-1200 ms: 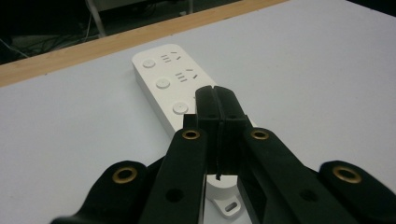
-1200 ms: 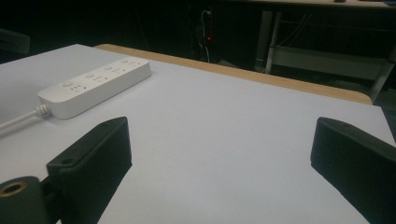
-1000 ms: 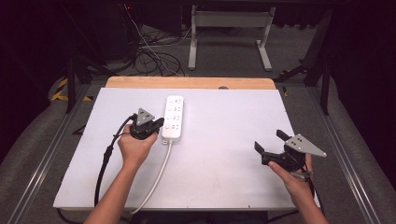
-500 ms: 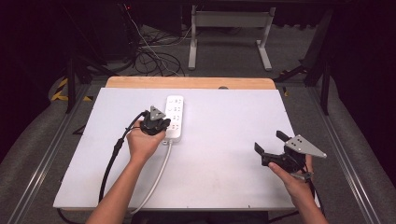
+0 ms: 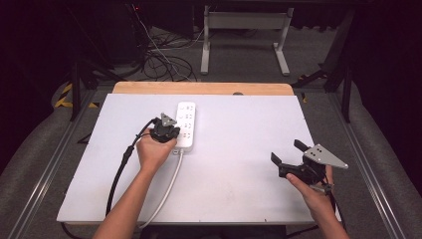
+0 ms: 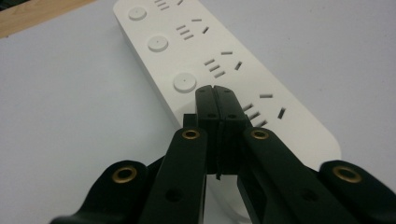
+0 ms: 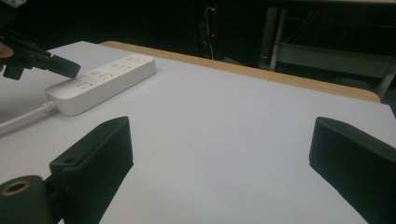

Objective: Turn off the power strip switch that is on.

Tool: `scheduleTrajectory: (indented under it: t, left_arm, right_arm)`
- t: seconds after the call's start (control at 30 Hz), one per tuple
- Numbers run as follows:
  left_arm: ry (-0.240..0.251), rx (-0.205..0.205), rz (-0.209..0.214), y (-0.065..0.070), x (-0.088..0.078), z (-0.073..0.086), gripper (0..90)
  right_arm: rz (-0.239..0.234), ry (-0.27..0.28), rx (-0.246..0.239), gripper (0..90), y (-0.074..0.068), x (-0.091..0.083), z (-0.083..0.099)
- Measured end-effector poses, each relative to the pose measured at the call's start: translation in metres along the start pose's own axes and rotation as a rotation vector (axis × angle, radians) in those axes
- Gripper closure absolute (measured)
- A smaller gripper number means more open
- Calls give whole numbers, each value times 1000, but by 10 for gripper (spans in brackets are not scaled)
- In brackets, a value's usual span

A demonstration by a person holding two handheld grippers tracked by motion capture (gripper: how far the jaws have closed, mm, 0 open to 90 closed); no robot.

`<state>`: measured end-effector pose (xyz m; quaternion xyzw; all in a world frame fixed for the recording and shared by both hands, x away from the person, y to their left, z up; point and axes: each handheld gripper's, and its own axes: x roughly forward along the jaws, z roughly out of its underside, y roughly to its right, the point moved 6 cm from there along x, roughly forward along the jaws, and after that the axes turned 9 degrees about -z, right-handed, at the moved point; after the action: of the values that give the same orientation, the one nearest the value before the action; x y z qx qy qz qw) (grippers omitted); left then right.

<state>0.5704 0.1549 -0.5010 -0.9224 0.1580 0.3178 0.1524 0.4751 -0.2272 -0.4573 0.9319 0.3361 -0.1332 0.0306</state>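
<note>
My left claw (image 6: pixel 215 100) has its jaws pressed flat together with nothing between them, the joined tips poised over the near end of the white power strip (image 6: pixel 224 70), right beside the nearest round button (image 6: pixel 185 83); whether the tips actually touch the plastic I cannot tell. In the high view that same claw (image 5: pixel 166 130) sits left of centre in the frame, my hand (image 5: pixel 153 152) wrapped around it, its black cable (image 5: pixel 122 164) curling down toward the lower left.

The power strip (image 5: pixel 185 124) lies lengthwise on the white board (image 5: pixel 239 189), a little left of the middle of the frame, running up toward the wooden edge (image 5: pixel 199 88) at the far side. Its white cord (image 5: pixel 166 191) trails down toward the bottom edge of the frame.

My right claw (image 5: pixel 288 155) is well apart from all this, in the lower right of the high view, jaws spread wide and empty. In the right gripper view the two black jaws frame bare board, with the strip (image 7: pixel 105 81) in the upper left and the left claw's tips (image 7: pixel 63 67) over its near end.
</note>
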Motion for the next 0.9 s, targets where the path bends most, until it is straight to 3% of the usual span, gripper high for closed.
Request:
scheduleTrajectory:
  t: [0.07, 0.33, 0.9]
  left_arm:
    - [5, -4, 15, 1, 0, -1, 900]
    - [3, 6, -2, 3, -1, -1, 900]
    - [-19, 0, 20, 2, 1, 2, 900]
  right_arm:
    - [-3, 1, 1, 65, 0, 1, 0]
    - [-4, -1, -5, 66, -1, 0, -1]
    - [2, -4, -3, 68, -1, 0, -1]
